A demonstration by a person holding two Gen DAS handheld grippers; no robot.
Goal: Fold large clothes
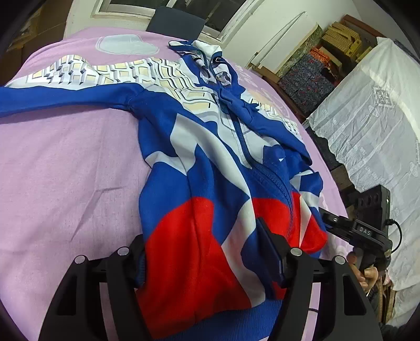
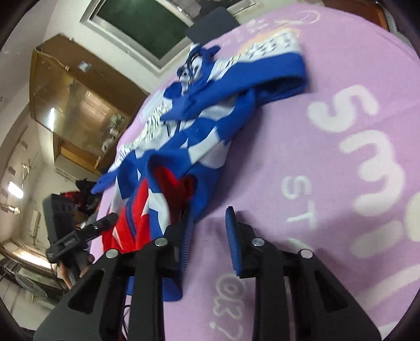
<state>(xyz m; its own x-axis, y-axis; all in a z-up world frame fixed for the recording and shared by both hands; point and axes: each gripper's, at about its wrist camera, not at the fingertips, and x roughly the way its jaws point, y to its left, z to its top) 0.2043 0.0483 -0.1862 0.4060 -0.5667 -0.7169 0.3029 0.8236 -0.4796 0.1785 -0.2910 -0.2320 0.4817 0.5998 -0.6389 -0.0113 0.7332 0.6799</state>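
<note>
A blue, white and red zip hoodie (image 1: 199,168) lies spread on a pink blanket (image 1: 65,168), hood at the far end, one sleeve stretched to the left. My left gripper (image 1: 207,262) is open with its jaws wide around the hoodie's red hem; fabric lies between the fingers. My right gripper (image 2: 210,236) is open just right of the hoodie's (image 2: 199,131) hem edge, over the pink blanket (image 2: 328,183). Its left finger (image 2: 187,236) touches the fabric. The right gripper also shows in the left wrist view (image 1: 349,228), at the hoodie's right hem corner.
A lace-covered piece of furniture (image 1: 367,118) and stacked boxes (image 1: 315,68) stand to the right of the bed. A window (image 2: 147,23) and a wooden cabinet (image 2: 78,91) are beyond the bed. The left gripper shows in the right wrist view (image 2: 78,233).
</note>
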